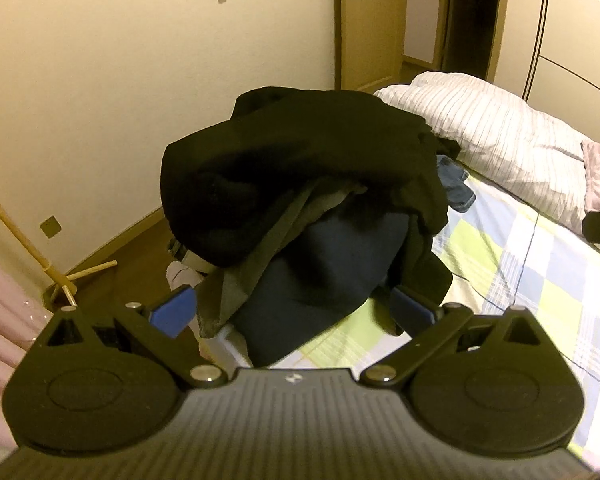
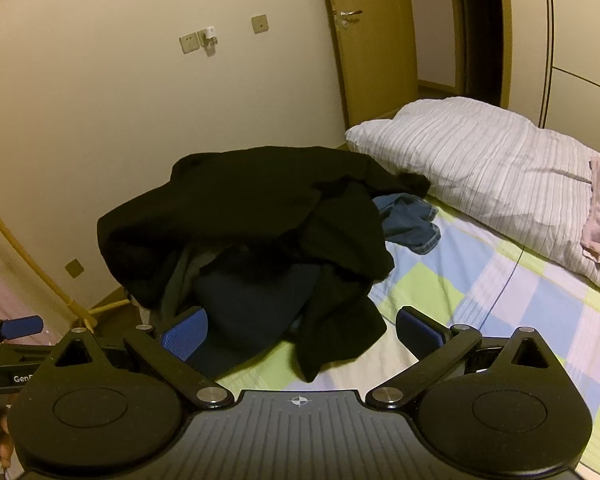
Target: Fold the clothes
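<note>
the pile of dark clothes (image 1: pixel 308 184) sat at the corner of the checked bed sheet (image 2: pixel 480 292), while the left gripper (image 1: pixel 296 312) and right gripper (image 2: pixel 300 334) hung just before the pile, jaws apart and empty.

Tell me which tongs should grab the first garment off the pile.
Left, probably. The left tongs, open, already straddle the clothes pile; the right tongs, also open, sit farther back.

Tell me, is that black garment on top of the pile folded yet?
Not folded. The black garment lies crumpled and draped over the other clothes on the bed; neither gripper holds it.
</note>
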{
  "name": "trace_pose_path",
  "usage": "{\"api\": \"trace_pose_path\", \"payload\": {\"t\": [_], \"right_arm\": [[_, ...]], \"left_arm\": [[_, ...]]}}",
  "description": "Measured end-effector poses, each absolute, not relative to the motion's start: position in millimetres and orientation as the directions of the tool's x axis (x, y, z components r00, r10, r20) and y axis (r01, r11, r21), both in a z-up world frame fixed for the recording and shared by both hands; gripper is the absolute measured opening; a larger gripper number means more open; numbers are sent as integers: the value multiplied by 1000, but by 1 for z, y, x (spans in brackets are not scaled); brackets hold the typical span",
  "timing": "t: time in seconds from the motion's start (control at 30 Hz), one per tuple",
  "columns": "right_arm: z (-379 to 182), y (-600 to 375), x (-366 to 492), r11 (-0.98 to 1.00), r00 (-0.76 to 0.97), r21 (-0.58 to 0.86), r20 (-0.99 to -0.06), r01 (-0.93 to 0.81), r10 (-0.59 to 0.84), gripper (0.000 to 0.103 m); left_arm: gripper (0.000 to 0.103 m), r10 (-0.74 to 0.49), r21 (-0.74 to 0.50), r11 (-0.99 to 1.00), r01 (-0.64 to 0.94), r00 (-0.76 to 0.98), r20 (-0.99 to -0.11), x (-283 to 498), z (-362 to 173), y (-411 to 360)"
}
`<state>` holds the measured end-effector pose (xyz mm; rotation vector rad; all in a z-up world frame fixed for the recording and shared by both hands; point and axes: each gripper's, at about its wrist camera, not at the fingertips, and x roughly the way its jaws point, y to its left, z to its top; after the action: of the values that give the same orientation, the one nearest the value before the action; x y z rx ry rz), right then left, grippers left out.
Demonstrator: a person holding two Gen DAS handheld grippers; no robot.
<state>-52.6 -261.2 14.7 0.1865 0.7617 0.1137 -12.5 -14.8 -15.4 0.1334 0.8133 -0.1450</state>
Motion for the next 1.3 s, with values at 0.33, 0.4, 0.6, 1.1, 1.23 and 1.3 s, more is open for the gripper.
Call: {"api": "trace_pose_path", "payload": {"t": [0.33,0.4,0.6,1.1,1.23,1.3], "right_arm": [[13,-263,-52,975,712,221,-679,-31,177,103],[13,-263,-52,974,712,223,-679,-30,178,103],[11,-263,-52,973,707,227,-683,-30,181,103],[4,-246,-46,961,743,125,-612,-245,269,103],[1,-220,-24,943,755,28,-592,-331,282,103],[-2,-202,-9,921,761,-43,-579,-386,292,103]], "left_arm": [[102,-77,71,980,189,676,-733,-13,-16,-15],[102,-78,70,980,189,674,-734,-14,-16,-15],[102,-76,71,980,188,673,-736,-16,-18,-15],[102,-34,138,974,180,718,-695,-19,-26,15],[102,-25,156,970,188,711,-703,15,-42,42],[102,-29,165,965,206,705,-708,43,-53,52]]}}
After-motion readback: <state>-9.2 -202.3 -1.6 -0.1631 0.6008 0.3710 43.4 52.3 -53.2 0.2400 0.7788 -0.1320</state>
